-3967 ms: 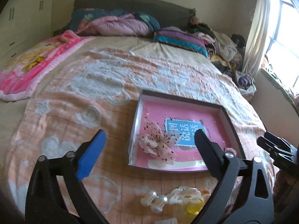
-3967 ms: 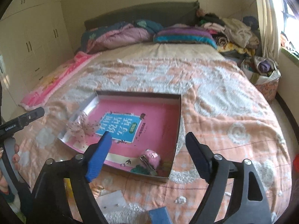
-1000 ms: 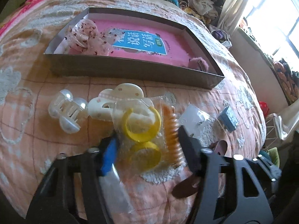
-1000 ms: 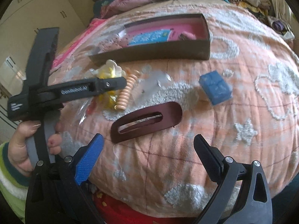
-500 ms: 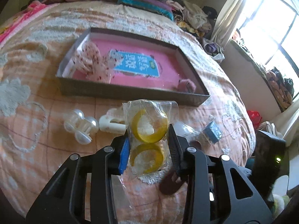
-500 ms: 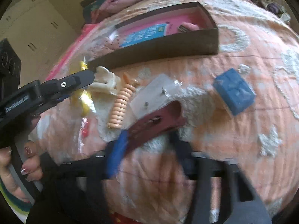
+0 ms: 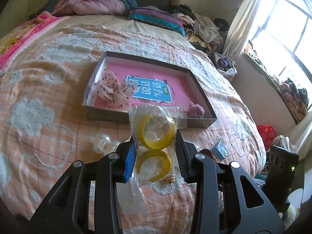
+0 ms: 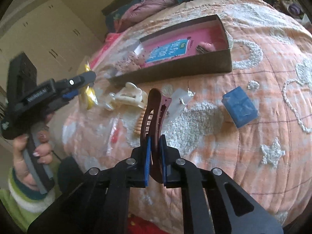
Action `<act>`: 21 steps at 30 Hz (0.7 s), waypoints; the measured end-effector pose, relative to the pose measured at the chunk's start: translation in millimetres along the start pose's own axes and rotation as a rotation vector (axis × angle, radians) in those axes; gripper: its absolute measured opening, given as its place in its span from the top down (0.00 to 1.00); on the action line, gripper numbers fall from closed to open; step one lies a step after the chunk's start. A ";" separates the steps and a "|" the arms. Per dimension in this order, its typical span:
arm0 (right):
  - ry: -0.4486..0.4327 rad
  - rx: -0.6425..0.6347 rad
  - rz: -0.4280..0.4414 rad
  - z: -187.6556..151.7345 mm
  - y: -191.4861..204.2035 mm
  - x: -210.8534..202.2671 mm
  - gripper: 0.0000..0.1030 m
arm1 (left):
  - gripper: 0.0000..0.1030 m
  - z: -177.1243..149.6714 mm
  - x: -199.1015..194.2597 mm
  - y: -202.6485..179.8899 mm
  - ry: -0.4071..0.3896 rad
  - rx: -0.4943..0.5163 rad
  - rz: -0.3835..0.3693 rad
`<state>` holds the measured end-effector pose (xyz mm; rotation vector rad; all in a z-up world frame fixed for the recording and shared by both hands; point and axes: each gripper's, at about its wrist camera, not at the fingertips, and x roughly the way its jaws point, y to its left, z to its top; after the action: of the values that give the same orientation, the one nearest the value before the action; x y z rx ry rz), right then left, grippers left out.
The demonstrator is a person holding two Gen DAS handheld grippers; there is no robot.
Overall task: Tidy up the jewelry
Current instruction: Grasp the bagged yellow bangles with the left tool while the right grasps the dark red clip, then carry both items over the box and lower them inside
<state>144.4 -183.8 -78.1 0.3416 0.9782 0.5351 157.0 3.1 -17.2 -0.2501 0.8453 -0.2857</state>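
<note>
The left tool [image 7: 155, 152] is seen clenched on a clear packet of yellow hair rings [image 7: 155, 134], which is lifted clear of the bed [image 7: 48, 81] and held upright between the pads. In the left wrist view the packet's top edge overlaps the near wall of the shallow box [image 7: 197, 80], at 12 o'clock from the tool. Inside the box a pink book with a blue label [image 7: 150, 91] is laid flat, a speckled fabric bow [image 7: 113, 91] rests at its 9 o'clock end, and a pink fuzzy clip [image 7: 196, 109] sits in the corner at 3 o'clock. A pearly white claw clip [image 7: 103, 144] is left on the bedspread at 9 o'clock from the tool, and a small blue box [image 7: 220, 149] lies at 3 o'clock.

Over in the right wrist view, the right tool [image 8: 155, 159] is shut tight on a dark maroon hair clip [image 8: 154, 113], gripped by its near end and stood on edge, pointing to 12 o'clock. Just behind it a peach spiral hair tie [image 8: 139, 124] is partly hidden. A cream claw clip [image 8: 129, 96] is seen at 11 o'clock, and a clear earring packet [image 8: 180, 97] at 1 o'clock. The left tool's handle is held by a hand [image 8: 34, 146] at 9 o'clock, with a green and white sleeve [image 8: 19, 202] below.
</note>
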 end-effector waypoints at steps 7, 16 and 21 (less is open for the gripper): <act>-0.057 -0.006 -0.020 12.8 -5.8 -21.4 0.91 | 0.72 10.3 -10.1 -4.2 -0.029 0.009 0.000; -0.147 -0.041 -0.048 46.5 -13.5 -52.1 0.91 | 0.72 36.5 -1.4 -13.8 -0.042 0.033 -0.002; -0.203 -0.050 -0.060 68.3 -16.5 -67.6 0.91 | 0.72 47.1 8.6 -18.7 -0.038 0.044 -0.004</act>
<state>177.0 -238.4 -4.2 0.3143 0.7757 0.4603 195.6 -12.4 13.1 -0.2151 0.8003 -0.3025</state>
